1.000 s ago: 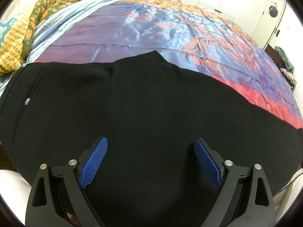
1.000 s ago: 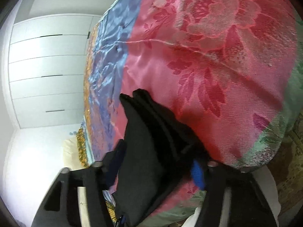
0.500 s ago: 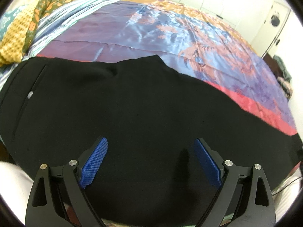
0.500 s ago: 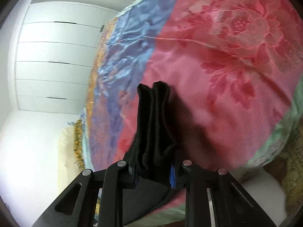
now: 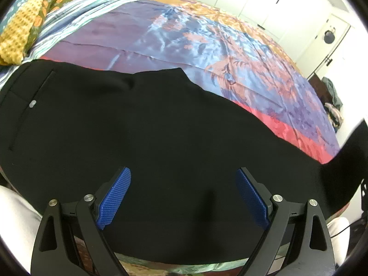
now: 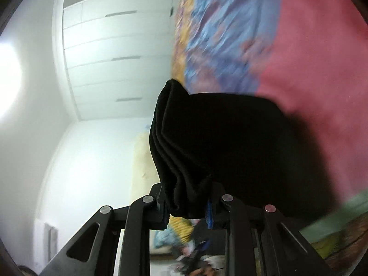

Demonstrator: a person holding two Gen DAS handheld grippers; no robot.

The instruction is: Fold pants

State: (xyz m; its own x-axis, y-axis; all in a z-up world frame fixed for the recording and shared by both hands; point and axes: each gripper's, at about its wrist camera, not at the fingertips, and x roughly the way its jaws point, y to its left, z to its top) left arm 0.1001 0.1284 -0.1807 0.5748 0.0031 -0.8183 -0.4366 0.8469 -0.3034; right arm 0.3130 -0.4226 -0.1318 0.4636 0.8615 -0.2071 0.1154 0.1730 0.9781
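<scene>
Black pants [image 5: 142,124] lie flat across the near edge of the bed, waistband and a pocket with a small button at the left. My left gripper [image 5: 182,195] hovers over the middle of them, open, its blue pads [image 5: 116,193] wide apart with nothing pinched. At the far right of the left wrist view the leg end [image 5: 347,154] rises off the bed. In the right wrist view my right gripper [image 6: 187,203] is shut on the stacked cuff layers of the pants [image 6: 220,142], holding them lifted above the bedspread.
A shiny bedspread [image 5: 207,46] in purple, blue, orange and red covers the bed. Yellow and green patterned cloth [image 5: 25,20] is bunched at the back left. White wardrobe doors [image 6: 110,53] and a door [image 5: 331,34] stand beyond. A person's light trousers [image 5: 16,225] show at the lower left.
My right gripper closed on the pant cuffs and lifted them up off the bed, swinging sideways. The leg end now rises at the right of the left wrist view. My left gripper tilted slightly.
</scene>
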